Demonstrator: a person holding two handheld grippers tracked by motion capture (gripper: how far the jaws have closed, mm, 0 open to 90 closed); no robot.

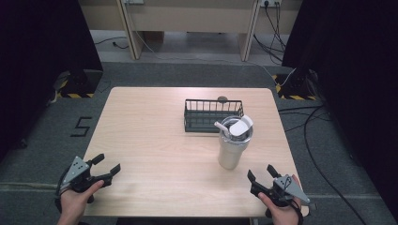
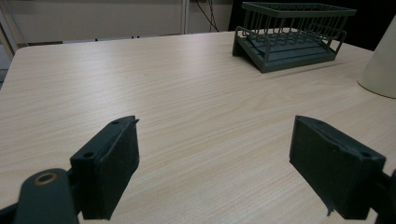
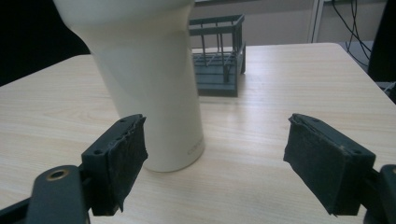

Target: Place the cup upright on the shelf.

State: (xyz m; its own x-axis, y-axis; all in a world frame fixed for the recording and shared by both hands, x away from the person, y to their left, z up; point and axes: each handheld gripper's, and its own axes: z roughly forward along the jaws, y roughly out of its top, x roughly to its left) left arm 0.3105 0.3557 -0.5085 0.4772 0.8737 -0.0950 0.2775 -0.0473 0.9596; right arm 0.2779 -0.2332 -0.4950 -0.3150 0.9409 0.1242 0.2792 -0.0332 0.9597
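Observation:
A cream tumbler [image 1: 232,143] with a clear lid and a white straw stands upright on the wooden table [image 1: 155,140], right of centre. Behind it sits a dark wire basket [image 1: 212,114]. My left gripper [image 1: 107,167] rests open at the table's front left corner, nothing between its jaws. My right gripper [image 1: 262,174] is open near the front right edge, a short way in front of the tumbler. In the right gripper view the tumbler [image 3: 152,84] rises just beyond the left jaw, with the basket [image 3: 219,65] behind it. The left gripper view shows the basket [image 2: 292,37] far off.
A small dark round object [image 1: 222,98] lies just behind the basket. Black curtains flank the table on both sides, and cables [image 1: 309,126] run over the floor to the right. A wooden desk frame [image 1: 187,23] stands at the back.

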